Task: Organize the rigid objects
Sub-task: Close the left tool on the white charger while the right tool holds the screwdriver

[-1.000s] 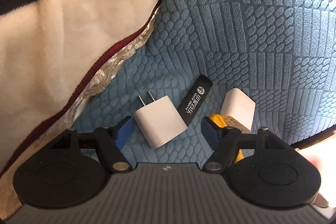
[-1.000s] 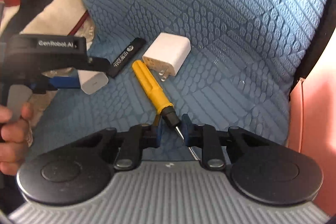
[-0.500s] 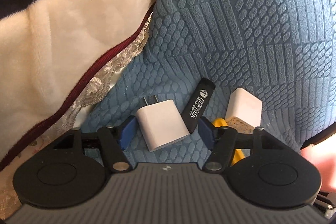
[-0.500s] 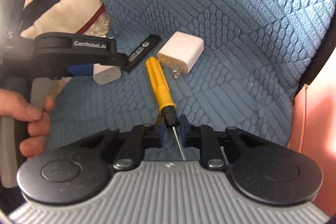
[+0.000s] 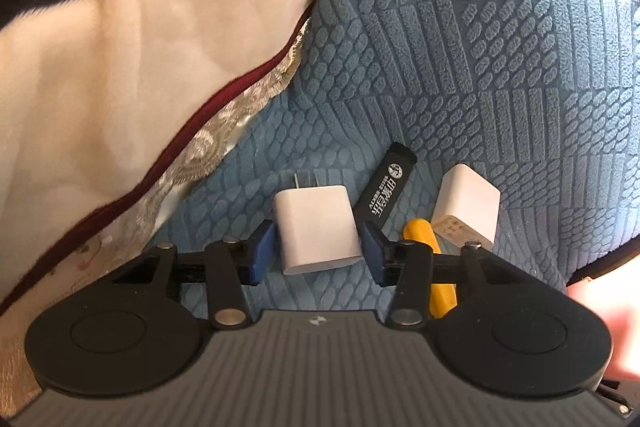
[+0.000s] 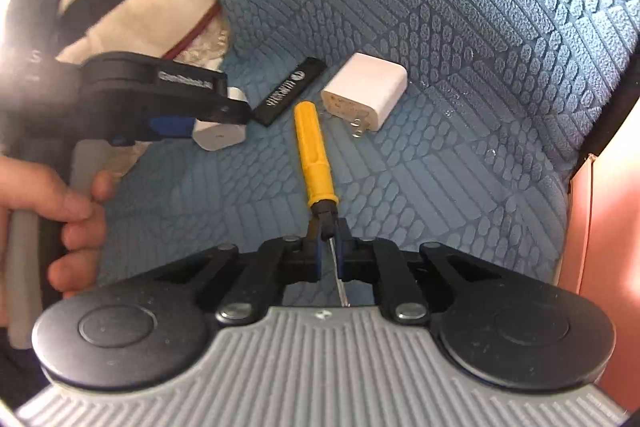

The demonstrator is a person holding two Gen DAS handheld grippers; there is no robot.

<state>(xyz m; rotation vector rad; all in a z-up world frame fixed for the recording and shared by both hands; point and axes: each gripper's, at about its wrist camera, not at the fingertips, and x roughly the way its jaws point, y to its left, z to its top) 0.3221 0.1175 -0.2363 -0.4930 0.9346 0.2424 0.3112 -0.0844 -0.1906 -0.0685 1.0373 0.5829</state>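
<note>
On the blue textured cushion (image 5: 480, 67) lie a white charger (image 5: 318, 227), a black stick with white print (image 5: 386, 193), a second white charger (image 5: 468, 203) and a yellow-handled screwdriver (image 6: 314, 155). My left gripper (image 5: 316, 253) has the first charger between its blue pads. Its jaws are closing and both pads meet the charger's sides. In the right wrist view the same charger (image 6: 218, 137) pokes out under that gripper. My right gripper (image 6: 330, 247) is shut on the screwdriver's thin metal shaft just below the black collar, the handle pointing away.
A cream blanket with maroon trim and lace (image 5: 120, 67) lies over the cushion's left side, close to the first charger. A hand (image 6: 60, 195) holds the left gripper's handle. A pink surface (image 6: 600, 227) borders the cushion on the right.
The left jaws have narrowed onto the white charger, which now sits straight between the pads. The right jaws have shut on the screwdriver's shaft, and its handle has swung more upright in view.
</note>
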